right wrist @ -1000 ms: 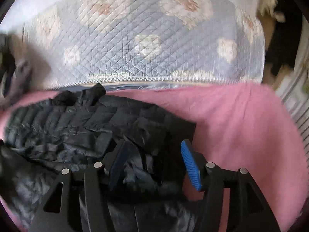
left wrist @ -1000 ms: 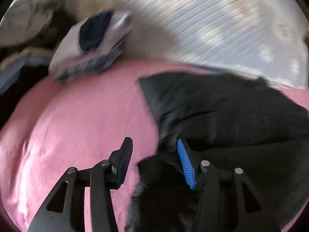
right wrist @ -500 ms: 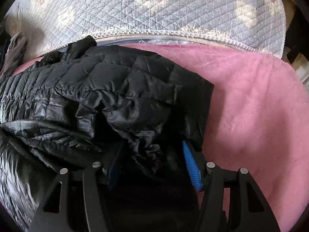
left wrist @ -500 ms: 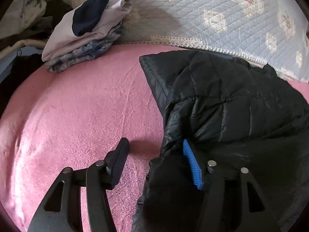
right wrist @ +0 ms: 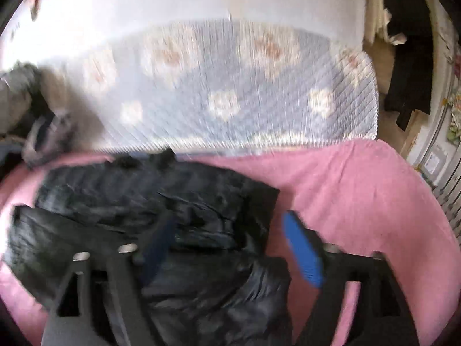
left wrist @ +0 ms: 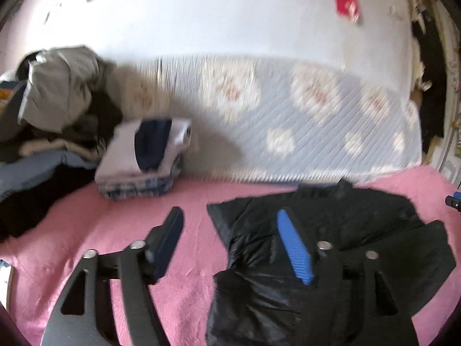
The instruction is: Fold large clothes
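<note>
A black quilted jacket (left wrist: 360, 230) lies folded over itself on the pink blanket (left wrist: 95, 219). My left gripper (left wrist: 232, 245) hovers above its left edge. The jaws are opening, and only blanket and the jacket's corner show far below the gap. In the right wrist view the same jacket (right wrist: 138, 199) spreads to the left. My right gripper (right wrist: 230, 248) hangs over its right edge. Its jaws are opening too, and the pads press on nothing. Both views are blurred by motion.
A small stack of folded clothes (left wrist: 144, 158) sits at the blanket's back left, next to a loose heap of garments (left wrist: 57, 101). A blue quilted floral cover (left wrist: 302, 115) runs behind, under a white wall. Dark clutter and furniture (right wrist: 409, 57) stand at the right.
Both grippers have risen and drawn back from the jacket with their jaws spread wider. The fabric that sat between the right gripper's fingers now lies on the bed. More wall shows.
</note>
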`<state>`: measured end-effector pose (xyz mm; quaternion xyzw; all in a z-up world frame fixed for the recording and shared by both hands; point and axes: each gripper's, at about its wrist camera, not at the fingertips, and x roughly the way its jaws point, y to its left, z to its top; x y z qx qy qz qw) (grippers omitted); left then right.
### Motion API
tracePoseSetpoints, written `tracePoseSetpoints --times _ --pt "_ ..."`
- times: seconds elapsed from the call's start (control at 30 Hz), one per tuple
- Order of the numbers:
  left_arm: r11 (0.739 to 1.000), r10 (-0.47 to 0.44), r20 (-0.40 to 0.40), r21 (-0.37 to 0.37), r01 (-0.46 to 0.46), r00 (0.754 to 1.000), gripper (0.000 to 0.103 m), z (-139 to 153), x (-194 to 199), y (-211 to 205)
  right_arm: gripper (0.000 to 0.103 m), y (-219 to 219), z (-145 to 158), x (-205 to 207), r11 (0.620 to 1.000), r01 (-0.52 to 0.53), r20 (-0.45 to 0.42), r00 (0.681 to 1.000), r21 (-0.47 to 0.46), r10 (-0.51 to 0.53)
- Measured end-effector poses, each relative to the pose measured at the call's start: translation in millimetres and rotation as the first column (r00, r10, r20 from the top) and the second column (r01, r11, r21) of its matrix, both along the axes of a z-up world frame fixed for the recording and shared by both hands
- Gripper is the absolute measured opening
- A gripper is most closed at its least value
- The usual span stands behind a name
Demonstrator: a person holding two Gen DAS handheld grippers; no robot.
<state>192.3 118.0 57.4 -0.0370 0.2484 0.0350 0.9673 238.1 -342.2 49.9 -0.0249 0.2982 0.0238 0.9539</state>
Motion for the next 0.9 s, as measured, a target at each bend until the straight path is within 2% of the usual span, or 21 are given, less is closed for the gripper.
tracePoseSetpoints --times 0.13,0.2,0.27,0.33,0.43,0.6,0.73,0.9 --pt "0.999 -0.025 0.069 -0.036 0.027 0.997 0.085 24.3 -28.3 -14.3 0.089 11.6 16.0 -34.5 0.997 -0.032 0.036 0.999 0.066 0.03" --pt "0.998 -0.045 0.102 -0.038 0.049 0.994 0.097 35.1 -40.3 -25.0 0.089 17.7 19.3 -51.0 0.993 -0.052 0.037 0.998 0.107 0.048" --pt "0.996 -0.059 0.143 -0.053 0.067 0.988 0.103 43.9 -52.6 -34.4 0.09 23.2 21.5 -64.3 0.989 -0.069 0.054 0.997 0.131 0.062" --pt "0.994 -0.083 0.168 -0.056 0.094 0.982 0.103 50.9 -63.7 -44.2 0.093 30.9 21.6 -78.0 0.99 -0.059 0.086 0.995 0.129 0.049" --pt "0.993 -0.109 0.188 -0.031 0.116 0.976 0.103 54.0 -76.0 -57.2 0.103 43.9 21.5 -96.2 0.994 -0.058 0.128 0.991 0.088 0.046" --pt "0.999 -0.047 0.203 0.009 0.046 0.978 0.103 48.1 -99.3 -72.8 0.103 57.5 10.2 -114.5 0.994 -0.082 0.124 0.99 0.074 0.073" --pt "0.996 -0.082 0.224 0.0 0.084 0.971 0.103 43.6 -117.8 -79.4 0.103 59.8 0.9 -123.7 0.985 -0.138 0.1 0.987 0.102 0.128" --pt "0.993 -0.117 0.207 0.056 0.107 0.971 0.103 30.6 -121.2 -93.7 0.103 70.6 -9.6 -128.5 0.992 -0.128 0.096 0.987 -0.005 0.128"
